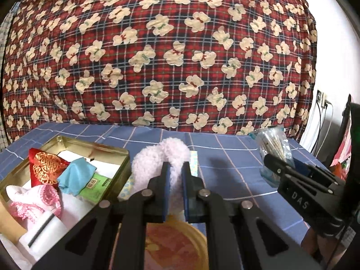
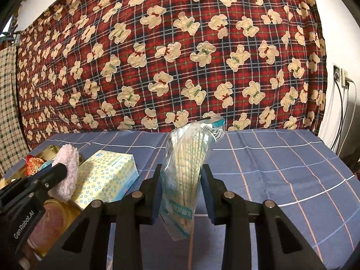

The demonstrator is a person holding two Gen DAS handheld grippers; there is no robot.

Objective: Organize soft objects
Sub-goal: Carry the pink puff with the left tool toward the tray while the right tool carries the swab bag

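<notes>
A: The left gripper (image 1: 174,180) has its fingers clamped on the fluffy pale-pink puff (image 1: 157,157), just right of the open gold metal tin (image 1: 117,151). Risk?

B: Soft pile could slip free short of the tin. The right gripper (image 2: 181,186) pinches a clear crinkly packet of sticks (image 2: 186,168) loosely, far right of the tin, above the blue checked counter (image 2: 281,168); it may slide down.

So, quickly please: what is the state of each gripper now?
Left gripper: closed on the pink fluffy pad.
Right gripper: closed on the plastic bag of sticks, held above the table.
</notes>
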